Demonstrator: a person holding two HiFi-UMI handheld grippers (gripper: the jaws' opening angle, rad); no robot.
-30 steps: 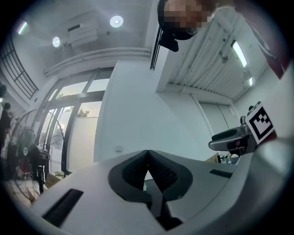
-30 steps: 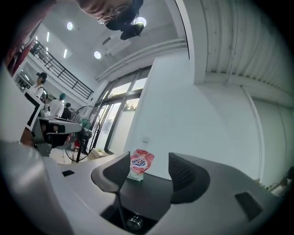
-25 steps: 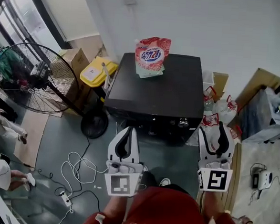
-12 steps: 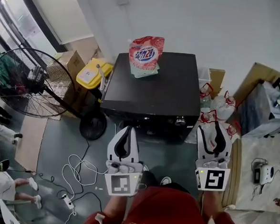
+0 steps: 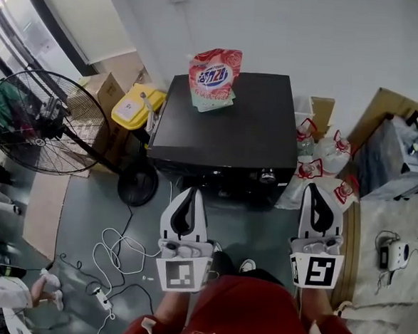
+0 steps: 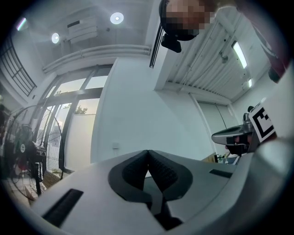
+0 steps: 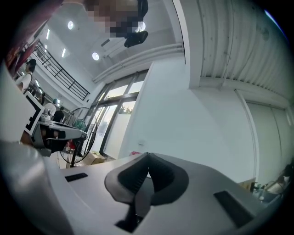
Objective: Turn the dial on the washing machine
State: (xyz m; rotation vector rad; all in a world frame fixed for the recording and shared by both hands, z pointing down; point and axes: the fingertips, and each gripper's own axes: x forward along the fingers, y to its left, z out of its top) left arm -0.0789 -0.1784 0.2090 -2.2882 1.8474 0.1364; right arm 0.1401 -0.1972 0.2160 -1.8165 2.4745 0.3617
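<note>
The black washing machine (image 5: 226, 125) stands against the white wall, seen from above in the head view. Its round silver dial (image 5: 267, 176) sits on the front panel near the right corner. A red and white detergent pouch (image 5: 214, 77) lies on the lid at the back. My left gripper (image 5: 190, 192) hovers in front of the machine's left half, jaws shut with nothing between them. My right gripper (image 5: 314, 188) hangs to the right of the dial and slightly nearer me, also shut and empty. Both gripper views point upward at wall and ceiling, with each pair of pads (image 6: 148, 152) (image 7: 148, 156) touching.
A large standing fan (image 5: 34, 118) and a yellow bin (image 5: 136, 104) are left of the machine. Plastic bags (image 5: 331, 160), cardboard (image 5: 384, 111) and a grey crate (image 5: 399, 158) crowd its right side. White cables and a power strip (image 5: 113, 259) lie on the floor at the left.
The right gripper's jaws have gone from wide apart to closed. Both grippers have hardly shifted relative to the machine. A person at the lower left has moved along the floor.
</note>
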